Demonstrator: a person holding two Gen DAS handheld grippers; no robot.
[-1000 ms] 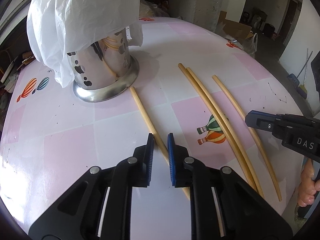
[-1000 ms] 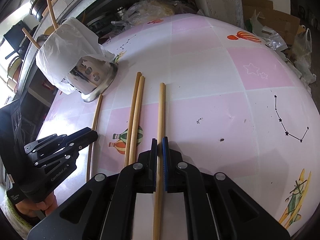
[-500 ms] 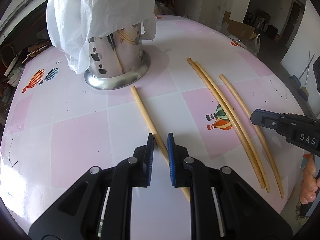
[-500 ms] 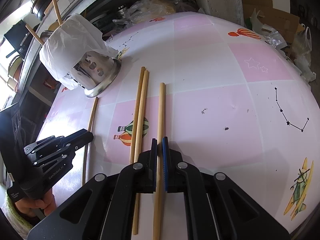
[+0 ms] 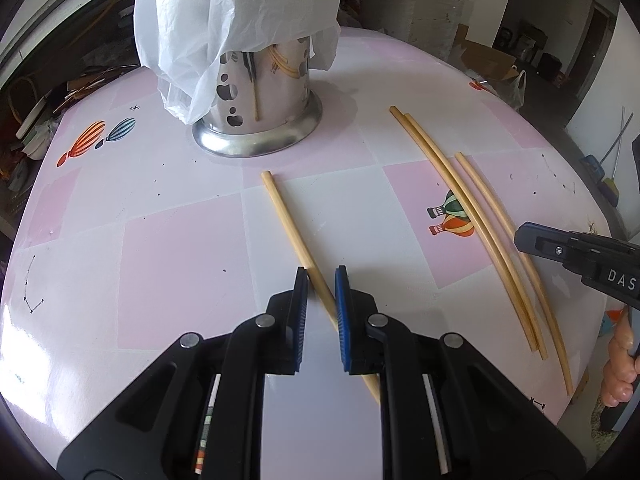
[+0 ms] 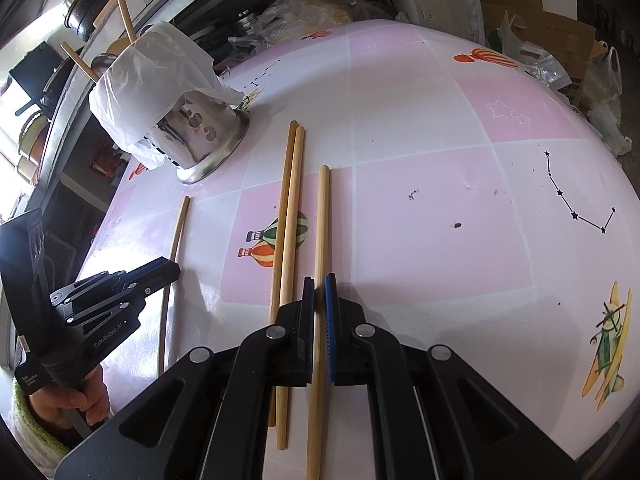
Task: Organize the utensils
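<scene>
Several wooden chopsticks lie on the pink checked tablecloth. My left gripper [image 5: 321, 276] straddles one chopstick [image 5: 294, 236] that lies alone, with a clear gap between its jaws. My right gripper [image 6: 319, 286] has its jaws closed tight on another chopstick [image 6: 321, 224], which rests flat on the table. A pair of chopsticks [image 6: 289, 208] lies just left of it. The steel utensil holder [image 5: 264, 92], lined with a white plastic bag [image 5: 236, 20], stands at the far side; in the right wrist view [image 6: 196, 136] two sticks poke out of it.
The tablecloth [image 6: 440, 200] carries balloon, star and plane prints. Cardboard boxes and plastic bags [image 6: 600, 80] sit beyond the table's far right edge. Shelves with pots and clutter [image 6: 48, 100] stand at the left. The table edge runs close behind both grippers.
Both grippers have drawn back toward the near edge along their chopsticks, so the holder looks farther off. Jaw openings look unchanged. The chopsticks still lie on the table.
</scene>
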